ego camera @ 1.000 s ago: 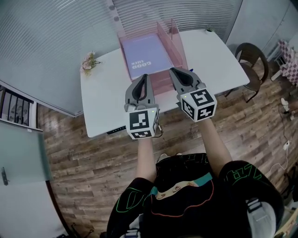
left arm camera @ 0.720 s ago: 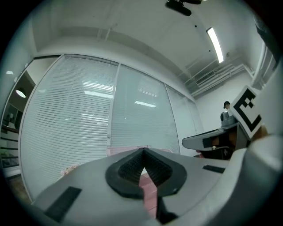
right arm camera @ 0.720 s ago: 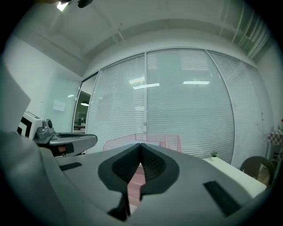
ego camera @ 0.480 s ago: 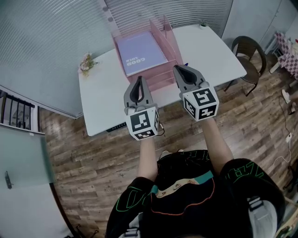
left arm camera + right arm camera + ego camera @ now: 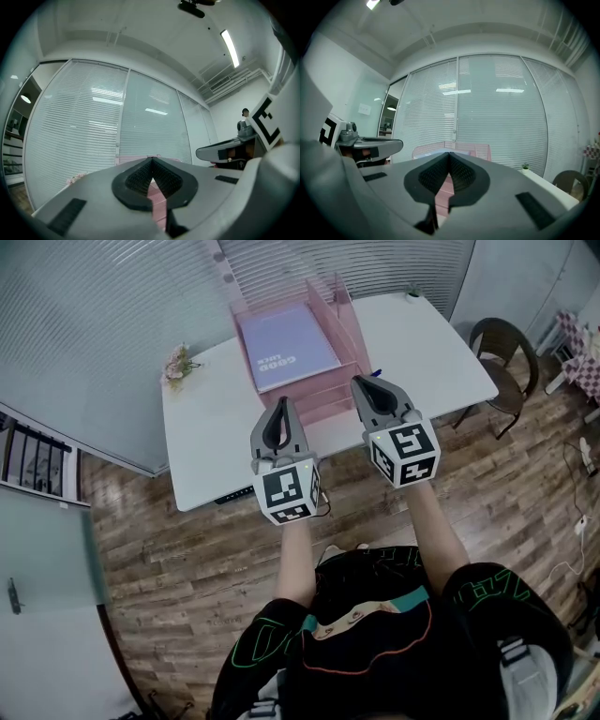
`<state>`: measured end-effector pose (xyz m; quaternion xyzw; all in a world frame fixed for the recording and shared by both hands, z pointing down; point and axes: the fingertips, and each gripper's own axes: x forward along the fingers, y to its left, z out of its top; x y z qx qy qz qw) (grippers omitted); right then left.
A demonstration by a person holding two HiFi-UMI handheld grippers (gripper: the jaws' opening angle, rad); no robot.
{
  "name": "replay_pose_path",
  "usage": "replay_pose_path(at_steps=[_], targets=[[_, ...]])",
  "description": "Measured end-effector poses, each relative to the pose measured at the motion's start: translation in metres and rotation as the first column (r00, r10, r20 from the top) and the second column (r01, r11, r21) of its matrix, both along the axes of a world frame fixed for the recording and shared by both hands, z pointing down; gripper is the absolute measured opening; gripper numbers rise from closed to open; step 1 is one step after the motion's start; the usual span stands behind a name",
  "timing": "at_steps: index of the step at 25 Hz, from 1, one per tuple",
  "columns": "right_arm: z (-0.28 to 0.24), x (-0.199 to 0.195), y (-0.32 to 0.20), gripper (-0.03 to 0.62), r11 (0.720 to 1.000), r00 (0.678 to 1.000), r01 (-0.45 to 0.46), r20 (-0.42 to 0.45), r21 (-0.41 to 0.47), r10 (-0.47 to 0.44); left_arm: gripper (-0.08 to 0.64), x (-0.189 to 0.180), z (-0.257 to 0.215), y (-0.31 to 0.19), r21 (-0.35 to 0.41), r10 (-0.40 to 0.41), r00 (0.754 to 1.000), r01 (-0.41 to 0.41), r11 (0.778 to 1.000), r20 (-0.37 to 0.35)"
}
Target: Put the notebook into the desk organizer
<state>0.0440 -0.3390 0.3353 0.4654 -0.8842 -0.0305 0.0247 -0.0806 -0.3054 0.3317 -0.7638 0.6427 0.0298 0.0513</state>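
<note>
**White desk (image 5: 202, 442), job apparently finished**

Ribbed black pads meet on nothing in both the left gripper (image 5: 281, 402) and the right gripper (image 5: 362, 382). They hover side by side before the translucent pink desk organizer (image 5: 325, 407), likely because nothing remains to carry. The flat lilac notebook (image 5: 286, 345) lies in its top tray.

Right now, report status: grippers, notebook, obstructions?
Left gripper shut, empty. Right gripper shut, empty. Notebook lies flat in pink organizer. Nothing in the way.

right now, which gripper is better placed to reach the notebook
Left, probably. The left gripper, shut and empty, points straight at the notebook lying on the pink organizer; the right gripper sits toward its right edge.
</note>
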Motion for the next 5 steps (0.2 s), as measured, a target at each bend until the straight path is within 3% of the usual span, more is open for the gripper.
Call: replay_pose_path(at_steps=[5], targets=[[0.0030,-0.0009,-0.0045,0.002,1.000,1.000,0.007,-0.002,-0.009,-0.007,-0.007,0.0018,0.0018,-0.0036,0.002,0.016,1.000,-0.016,1.000,-0.017]])
